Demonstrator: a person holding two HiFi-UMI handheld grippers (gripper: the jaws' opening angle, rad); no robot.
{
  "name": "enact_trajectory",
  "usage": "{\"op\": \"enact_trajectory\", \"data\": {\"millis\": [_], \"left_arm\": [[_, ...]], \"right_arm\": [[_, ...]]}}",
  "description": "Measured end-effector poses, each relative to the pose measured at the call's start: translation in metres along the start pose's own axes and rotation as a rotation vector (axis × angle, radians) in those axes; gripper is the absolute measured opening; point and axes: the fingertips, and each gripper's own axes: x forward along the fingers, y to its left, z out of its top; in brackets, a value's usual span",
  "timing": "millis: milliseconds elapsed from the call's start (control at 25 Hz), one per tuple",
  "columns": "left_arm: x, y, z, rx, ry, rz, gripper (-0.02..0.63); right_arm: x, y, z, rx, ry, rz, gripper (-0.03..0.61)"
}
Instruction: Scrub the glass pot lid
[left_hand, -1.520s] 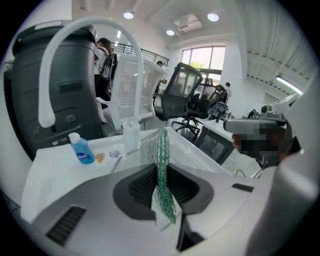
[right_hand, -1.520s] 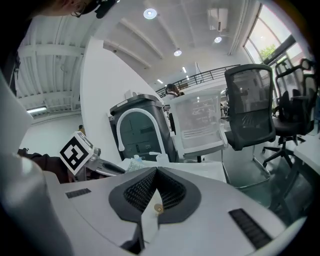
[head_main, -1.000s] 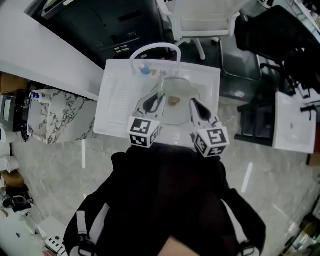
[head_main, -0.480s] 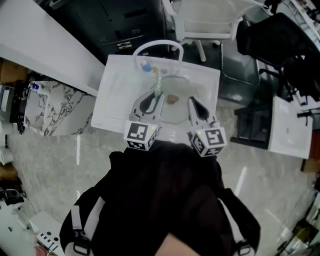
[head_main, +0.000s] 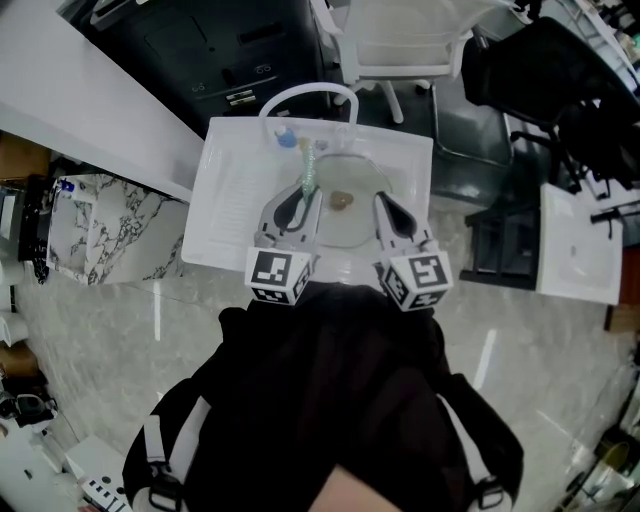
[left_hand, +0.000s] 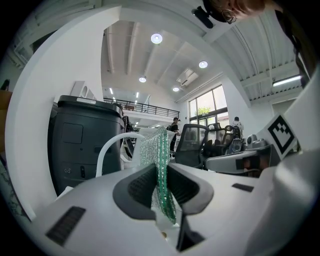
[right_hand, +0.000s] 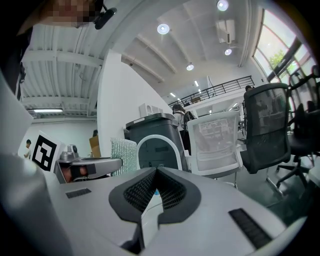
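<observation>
The glass pot lid (head_main: 352, 222) with its brown knob (head_main: 342, 200) lies in the basin of the white sink (head_main: 225, 205). My left gripper (head_main: 302, 198) is at the lid's left edge, shut on a green mesh scrubber (head_main: 308, 172) (left_hand: 161, 165) that sticks up past the jaws. My right gripper (head_main: 383, 205) is at the lid's right edge. In the right gripper view its jaws (right_hand: 156, 187) are closed on a thin pale edge, which looks like the lid's rim. The glass itself is hard to make out in both gripper views.
A white arched faucet (head_main: 305, 95) stands at the sink's far edge, with a small blue item (head_main: 287, 140) beneath it. A dark cabinet (head_main: 215, 50) and a white chair (head_main: 405, 40) stand behind the sink. Black chairs (head_main: 540, 80) and a second white tray (head_main: 575, 245) are to the right.
Both grippers stay at the lid; the left one with the scrubber has shifted slightly left and farther along the lid's edge. The head camera has drifted a little.
</observation>
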Motion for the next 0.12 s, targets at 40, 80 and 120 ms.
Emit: {"op": "enact_trajectory", "data": {"millis": [40,80,120], "left_arm": [[0.0005,-0.0002,0.0001,0.0,0.001,0.0,0.066],[0.0011,-0.0005,0.0002,0.0,0.002,0.0,0.064],[0.0018,-0.001,0.0001,-0.001,0.003,-0.001,0.064]], "right_arm": [[0.0003,0.0002,0.0015,0.002,0.001,0.001,0.002],[0.0004,0.0003,0.003,0.004,0.001,0.002,0.002],[0.0004,0.0003,0.0044,0.005,0.002,0.003,0.003]]}}
